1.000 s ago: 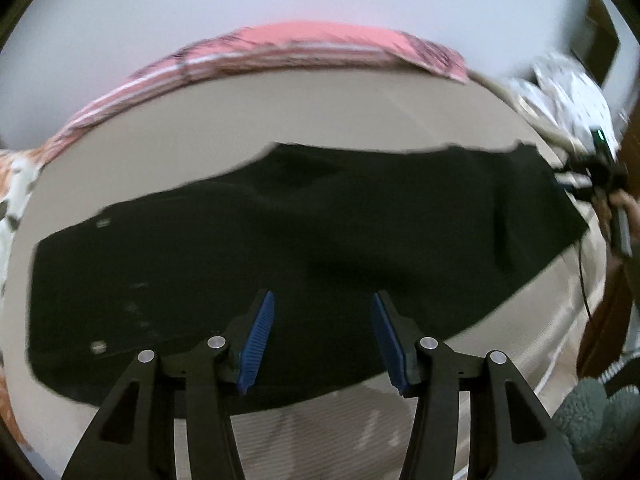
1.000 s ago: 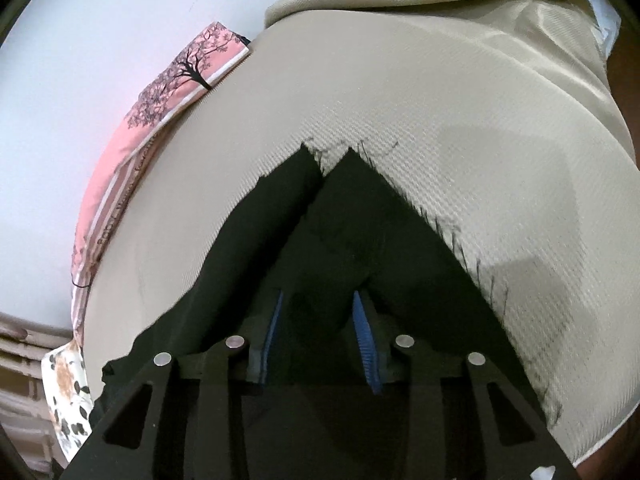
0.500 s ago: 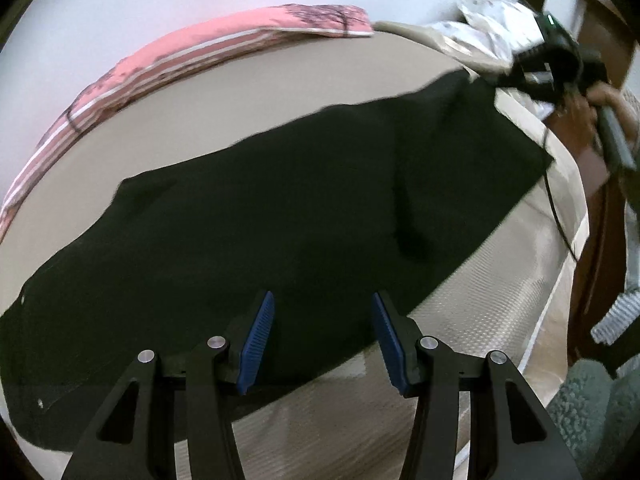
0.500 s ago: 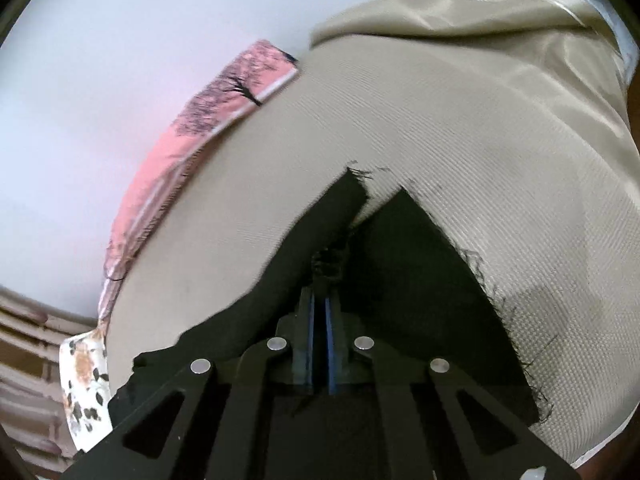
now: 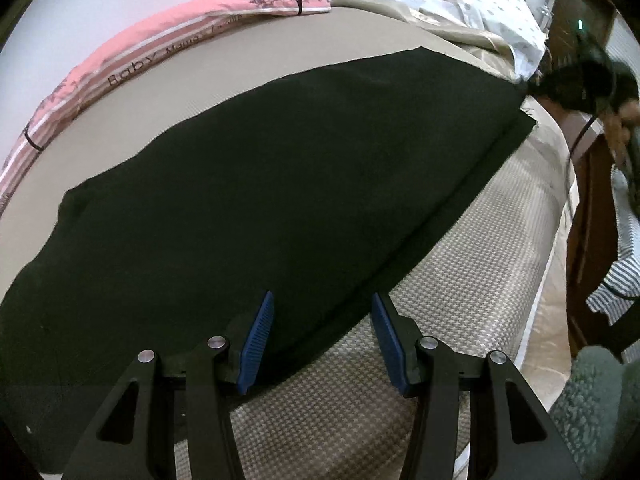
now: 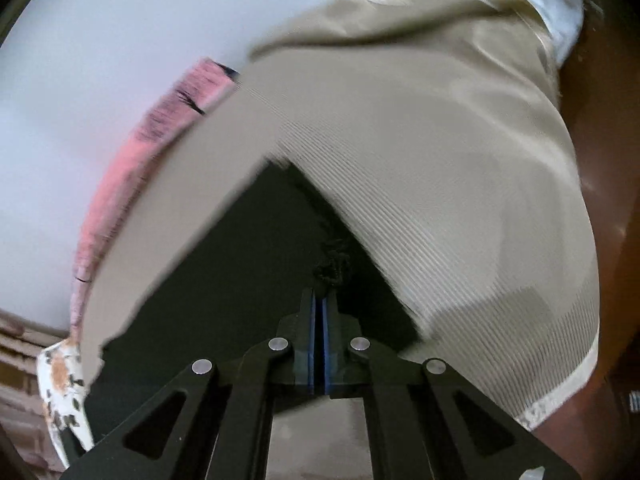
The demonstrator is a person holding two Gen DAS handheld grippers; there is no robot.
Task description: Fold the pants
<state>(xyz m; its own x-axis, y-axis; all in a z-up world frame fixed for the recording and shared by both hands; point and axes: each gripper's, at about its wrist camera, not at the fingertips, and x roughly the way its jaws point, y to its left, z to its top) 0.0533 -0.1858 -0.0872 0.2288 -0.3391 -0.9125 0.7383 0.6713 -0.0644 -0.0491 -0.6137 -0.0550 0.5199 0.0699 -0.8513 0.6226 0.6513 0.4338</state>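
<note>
Black pants (image 5: 280, 168): matt woven cloth, frayed threads at the hem pinched in the right hand-held gripper (image 6: 319, 300). Beneath, bed (image 5: 460, 280) cover of beige cloth, coarse waffle-like weave. Beyond, pink blanket (image 5: 160, 40), soft printed cloth; satin-like tan sheet (image 6: 440, 40), slightly glossy. Left hand-held gripper (image 5: 322, 320): matt black plastic, ribbed blue pads (image 5: 258, 340), shiny metal pins. Right of it, glossy brown wood (image 6: 608, 200).
</note>
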